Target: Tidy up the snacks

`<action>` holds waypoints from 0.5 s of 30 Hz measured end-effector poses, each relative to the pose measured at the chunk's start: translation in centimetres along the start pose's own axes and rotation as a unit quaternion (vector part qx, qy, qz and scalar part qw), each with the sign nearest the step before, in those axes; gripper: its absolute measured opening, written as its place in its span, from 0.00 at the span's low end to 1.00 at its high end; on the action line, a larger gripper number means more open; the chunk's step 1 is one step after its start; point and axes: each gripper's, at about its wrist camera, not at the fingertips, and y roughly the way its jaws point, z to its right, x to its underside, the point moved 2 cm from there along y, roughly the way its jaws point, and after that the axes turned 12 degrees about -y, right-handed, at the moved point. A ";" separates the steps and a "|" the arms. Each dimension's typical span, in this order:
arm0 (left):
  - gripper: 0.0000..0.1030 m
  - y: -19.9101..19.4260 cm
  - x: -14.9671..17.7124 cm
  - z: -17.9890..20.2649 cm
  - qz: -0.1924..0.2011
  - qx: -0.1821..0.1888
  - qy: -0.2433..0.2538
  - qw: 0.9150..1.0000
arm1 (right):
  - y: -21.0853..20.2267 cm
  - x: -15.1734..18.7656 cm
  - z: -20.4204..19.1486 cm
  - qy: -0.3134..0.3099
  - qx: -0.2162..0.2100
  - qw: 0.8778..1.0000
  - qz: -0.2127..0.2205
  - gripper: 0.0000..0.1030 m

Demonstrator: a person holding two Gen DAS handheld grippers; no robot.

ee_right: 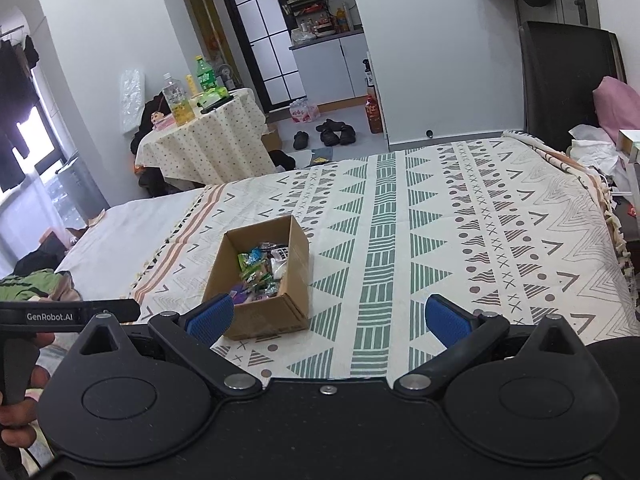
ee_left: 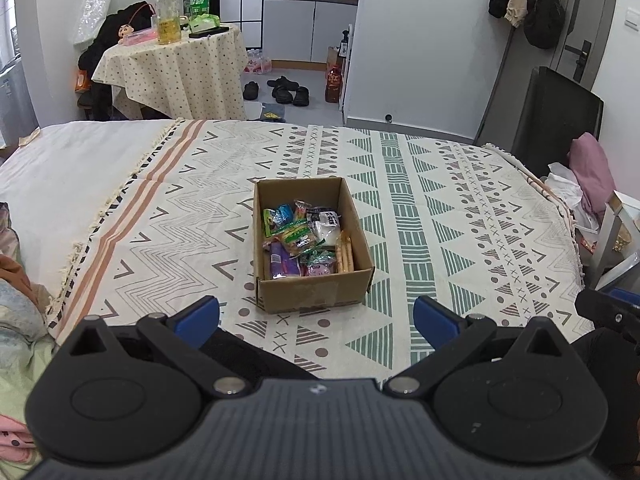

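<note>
An open cardboard box (ee_left: 316, 292) stands on the patterned bed cover (ee_left: 440, 220), filled with several wrapped snacks (ee_left: 300, 240). It also shows in the right wrist view (ee_right: 264, 320), with the snacks (ee_right: 260, 272) inside. My left gripper (ee_left: 316, 316) is open and empty, held just short of the box's near wall. My right gripper (ee_right: 328, 316) is open and empty, to the right of the box and nearer than it. The left gripper's handle (ee_right: 68, 314) shows at the left edge of the right wrist view.
The white sheet (ee_left: 80, 168) lies bare left of the cover. A round table (ee_left: 172, 68) with bottles stands beyond the bed. Clothes (ee_left: 16, 292) are piled at the bed's left edge. A black chair (ee_left: 556, 120) and bedside clutter (ee_left: 580, 184) are at the right.
</note>
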 end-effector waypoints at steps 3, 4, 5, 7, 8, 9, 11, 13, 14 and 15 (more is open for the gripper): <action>1.00 -0.1 0.0 0.0 0.002 0.001 0.001 1.000 | -0.1 -0.2 -0.1 -0.002 -0.001 1.000 0.001 1.00; 1.00 -0.2 0.0 0.0 0.003 0.001 0.001 1.000 | -0.1 -0.2 -0.1 -0.002 0.000 1.000 0.001 1.00; 1.00 -0.2 0.0 0.0 0.003 0.001 0.001 1.000 | -0.1 -0.2 -0.2 -0.003 0.000 1.000 0.001 1.00; 1.00 -0.3 0.1 0.0 0.003 0.000 0.001 1.000 | -0.3 -0.3 -0.2 -0.004 -0.001 1.000 0.003 1.00; 1.00 -0.3 0.1 -0.1 0.003 0.000 0.001 1.000 | -0.3 -0.3 -0.2 -0.005 -0.001 1.000 0.004 1.00; 1.00 -0.3 0.1 -0.1 0.002 0.000 0.001 1.000 | -0.4 -0.3 -0.3 -0.006 -0.002 1.000 0.005 1.00; 1.00 -0.3 0.1 -0.1 0.003 0.000 0.001 1.000 | -0.4 -0.3 -0.3 -0.006 -0.002 1.000 0.005 1.00; 1.00 -0.3 0.1 -0.1 0.003 0.000 0.001 1.000 | -0.5 -0.3 -0.3 -0.006 -0.002 1.000 0.003 1.00; 1.00 -0.3 0.1 -0.1 0.003 0.000 0.001 1.000 | -0.5 -0.3 -0.3 -0.007 -0.002 1.000 0.003 1.00; 1.00 -0.3 0.2 -0.1 0.003 0.000 0.001 1.000 | -0.5 -0.3 -0.3 -0.006 -0.003 1.000 0.003 1.00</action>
